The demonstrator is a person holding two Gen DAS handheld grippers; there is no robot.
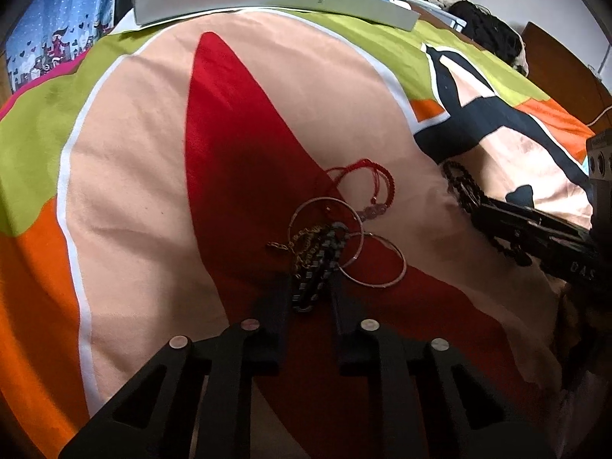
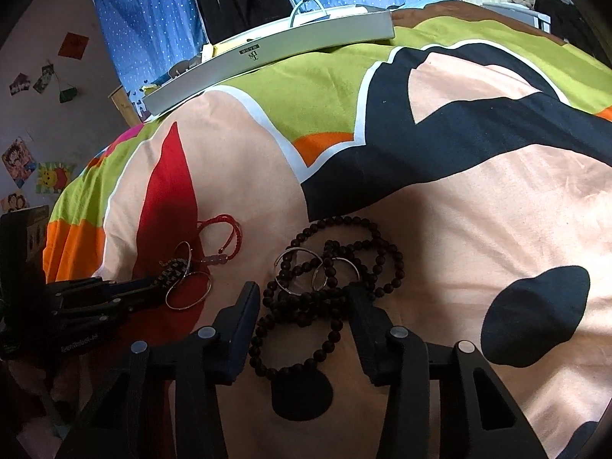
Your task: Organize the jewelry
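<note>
On the red patch of the blanket lies a heap of jewelry: two thin silver bangles [image 1: 373,286], a gold chain [image 1: 302,238], a red cord bracelet [image 1: 384,183] and a black-and-silver beaded bracelet [image 1: 317,271]. My left gripper [image 1: 308,290] is shut on the near end of that beaded bracelet. A long strand of dark beads [image 2: 344,225], looped over two small silver rings [image 2: 277,269], rests on the peach cloth. My right gripper [image 2: 302,294] stands open, one finger on each side of the strand. The left gripper [image 2: 153,285] shows at the left of the right wrist view.
A long grey box [image 1: 267,4] [image 2: 267,49] lies across the far edge of the bed. The colourful blanket [image 1: 134,153] stretches wide between it and the jewelry. Dark clothing [image 1: 493,38] is piled at the far right. Blue dotted curtains [image 2: 153,11] hang behind.
</note>
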